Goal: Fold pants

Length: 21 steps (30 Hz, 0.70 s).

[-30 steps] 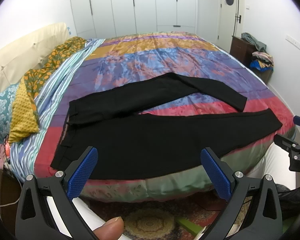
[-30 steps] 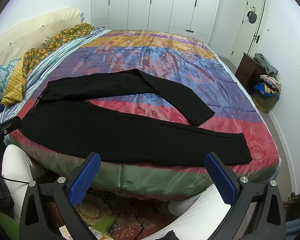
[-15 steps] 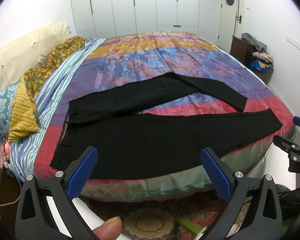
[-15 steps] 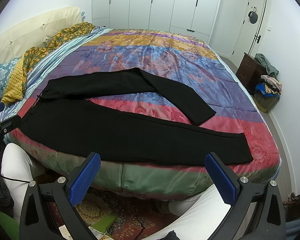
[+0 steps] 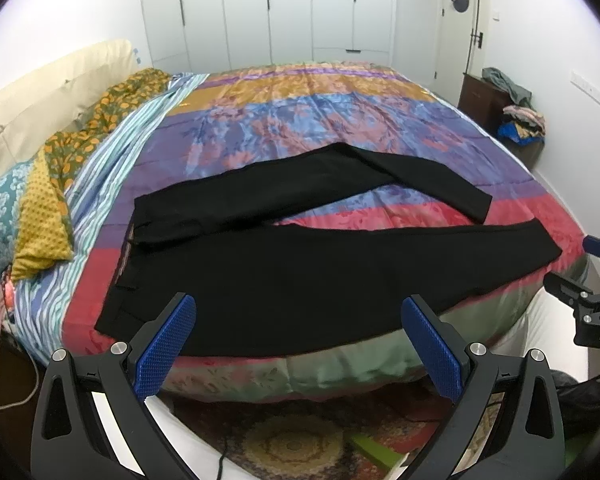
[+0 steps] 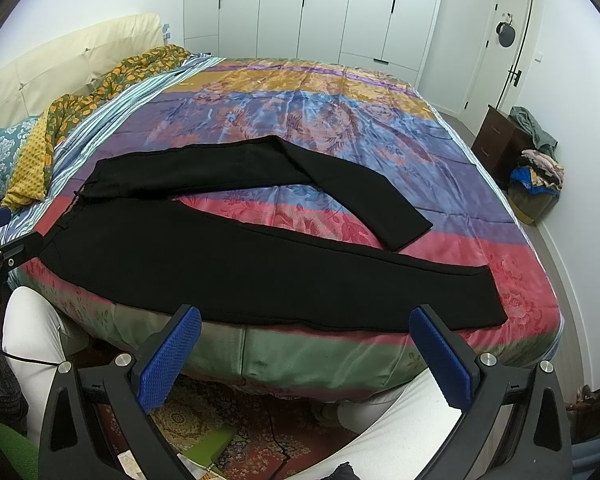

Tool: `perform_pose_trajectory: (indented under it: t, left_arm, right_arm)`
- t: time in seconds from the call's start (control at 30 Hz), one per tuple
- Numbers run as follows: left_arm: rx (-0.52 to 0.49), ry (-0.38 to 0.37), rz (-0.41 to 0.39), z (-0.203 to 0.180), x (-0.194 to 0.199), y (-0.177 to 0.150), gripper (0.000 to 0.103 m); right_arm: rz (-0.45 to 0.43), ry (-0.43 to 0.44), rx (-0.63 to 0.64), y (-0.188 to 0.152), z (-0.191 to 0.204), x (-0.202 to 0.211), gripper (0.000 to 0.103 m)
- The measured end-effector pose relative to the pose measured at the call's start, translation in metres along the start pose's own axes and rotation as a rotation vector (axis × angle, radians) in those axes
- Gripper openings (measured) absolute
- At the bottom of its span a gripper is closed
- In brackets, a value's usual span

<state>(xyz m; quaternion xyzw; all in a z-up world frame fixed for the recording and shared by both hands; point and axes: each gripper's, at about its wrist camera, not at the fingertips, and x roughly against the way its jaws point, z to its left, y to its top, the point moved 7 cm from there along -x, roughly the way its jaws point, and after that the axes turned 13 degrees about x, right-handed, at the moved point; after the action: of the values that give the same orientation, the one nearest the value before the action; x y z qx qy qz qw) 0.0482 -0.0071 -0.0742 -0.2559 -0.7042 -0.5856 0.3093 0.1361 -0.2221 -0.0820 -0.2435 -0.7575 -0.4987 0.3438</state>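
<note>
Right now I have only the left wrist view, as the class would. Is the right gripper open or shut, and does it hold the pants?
Observer: It is open and holds nothing. The right gripper hovers short of the bed, and its pads are off the pants.
Operator: Which part of the pants does it face?
Observer: The near leg, which lies flat along the bed's edge. Its cuff is just right of the gripper.
Operator: How does my left gripper look from there?
Observer: The left gripper shows at the far left, beside the waistband. I cannot tell whether it touches the cloth.
</note>
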Motion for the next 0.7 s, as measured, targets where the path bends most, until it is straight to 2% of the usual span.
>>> perform_pose_trajectory:
  t: [0.7]
  left_arm:
    - [-0.021, -0.015, -0.015, -0.0057, 0.0047, 0.0053, 0.102]
  right_arm:
    - [0.000, 0.001, 0.000, -0.0003, 0.0011, -0.0010, 0.103]
